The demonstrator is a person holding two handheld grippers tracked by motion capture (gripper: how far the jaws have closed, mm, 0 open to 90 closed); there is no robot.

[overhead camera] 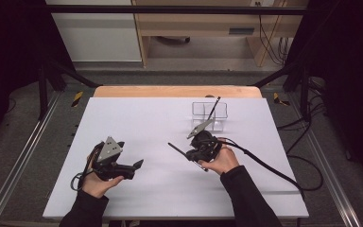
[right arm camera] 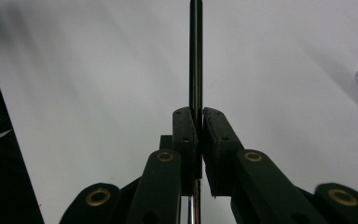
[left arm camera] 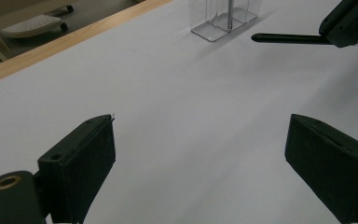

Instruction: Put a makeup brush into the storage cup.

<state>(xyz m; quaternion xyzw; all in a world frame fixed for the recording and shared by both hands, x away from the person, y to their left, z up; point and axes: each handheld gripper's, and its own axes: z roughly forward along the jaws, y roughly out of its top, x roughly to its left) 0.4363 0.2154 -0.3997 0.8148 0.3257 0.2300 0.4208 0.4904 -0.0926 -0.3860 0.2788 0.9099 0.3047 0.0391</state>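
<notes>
Pen [right arm camera: 195, 56] sits clamped in the right claw [right arm camera: 199, 122], its black shaft running straight out past the pads, which press on it from both sides with barely a gap between them; in the high view the right claw [overhead camera: 190, 153] is held above the white worktop [overhead camera: 137, 118], near its middle, and the pen [overhead camera: 176, 149] pokes out leftward with its tip clear of the surface; a clear holder [overhead camera: 210, 116] stands beyond it toward the far edge with a second pen [overhead camera: 213, 108] leaning inside; the left claw [left arm camera: 200, 158] is spread wide with nothing between the pads, only bare worktop; in the high view the left claw [overhead camera: 136, 166] hovers low at the near left, well apart from the pen
</notes>
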